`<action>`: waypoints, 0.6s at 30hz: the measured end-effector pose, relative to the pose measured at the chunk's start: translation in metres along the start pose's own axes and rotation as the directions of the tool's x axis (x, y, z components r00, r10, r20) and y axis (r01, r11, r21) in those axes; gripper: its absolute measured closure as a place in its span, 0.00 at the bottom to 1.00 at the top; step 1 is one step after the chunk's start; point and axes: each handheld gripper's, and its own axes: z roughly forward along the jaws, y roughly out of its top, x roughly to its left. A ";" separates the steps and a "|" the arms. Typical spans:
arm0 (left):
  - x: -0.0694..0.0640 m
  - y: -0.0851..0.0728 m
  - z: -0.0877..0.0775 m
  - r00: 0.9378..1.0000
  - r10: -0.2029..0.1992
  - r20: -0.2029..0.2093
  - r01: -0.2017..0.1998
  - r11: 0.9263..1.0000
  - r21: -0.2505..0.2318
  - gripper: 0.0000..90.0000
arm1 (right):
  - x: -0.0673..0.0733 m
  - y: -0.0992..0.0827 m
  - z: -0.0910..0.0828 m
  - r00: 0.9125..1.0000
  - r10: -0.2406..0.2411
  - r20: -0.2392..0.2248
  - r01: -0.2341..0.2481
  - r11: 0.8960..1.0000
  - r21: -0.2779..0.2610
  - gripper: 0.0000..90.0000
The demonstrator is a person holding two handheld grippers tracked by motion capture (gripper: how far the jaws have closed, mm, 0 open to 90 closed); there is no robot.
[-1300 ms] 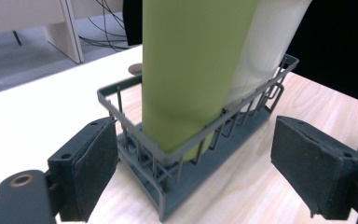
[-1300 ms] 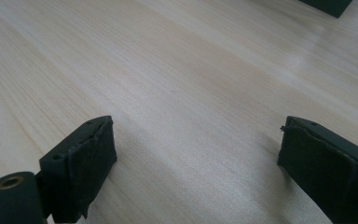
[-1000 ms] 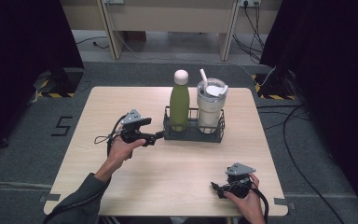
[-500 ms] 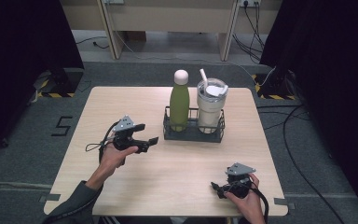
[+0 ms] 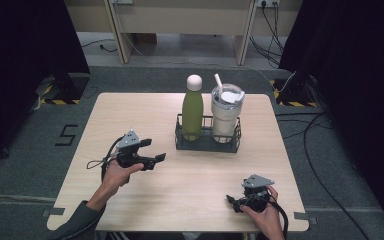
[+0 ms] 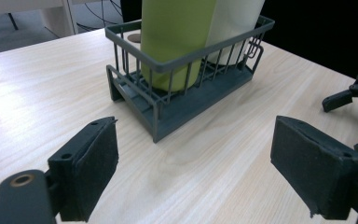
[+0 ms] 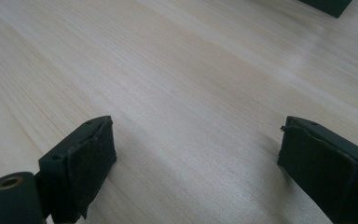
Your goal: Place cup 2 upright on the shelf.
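A dark wire caddy [image 5: 207,141] stands on the far middle of the wooden table [image 5: 145,112], and in it two drinks stand upright side by side: a green bottle [image 5: 192,109] with a pale cap on the left, a white lidded tumbler [image 5: 226,114] with a straw on the right. In the left gripper view the caddy [image 6: 182,100] lies just ahead of the jaws, the green bottle [image 6: 175,32] nearest and the tumbler [image 6: 235,23] behind it, both seated inside the wire rail.

The left gripper [image 5: 152,159] hangs above the table to the left of the caddy, near it but apart, pointing toward it; its jaws stand wide apart with nothing between them. The right gripper [image 5: 234,202] rests low at the near right edge of the table, well apart from the caddy, its jaws likewise spread wide over bare wood and holding nothing.

Both drinks appear settled in the caddy and neither gripper has contact, so the step in hand reads as the left gripper standing off the bottle side with free jaws. If a grasp is next, the left gripper needs to rise above the wire rail, straddle the bottle's body squarely and close without nudging the tumbler beside it
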 end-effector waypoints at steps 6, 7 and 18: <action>0.000 -0.011 -0.005 1.000 -0.005 -0.008 0.005 1.000 0.007 0.16 | 0.000 0.000 0.000 1.000 0.000 0.000 0.000 1.000 0.000 0.12; 0.001 -0.014 -0.006 1.000 -0.006 -0.010 0.006 1.000 0.007 0.16 | 0.000 0.000 0.000 1.000 0.000 0.000 0.000 1.000 0.000 0.12; 0.002 -0.027 -0.018 0.999 0.001 -0.032 0.000 1.000 0.021 0.16 | 0.000 0.000 0.000 1.000 0.000 0.000 0.000 1.000 0.000 0.12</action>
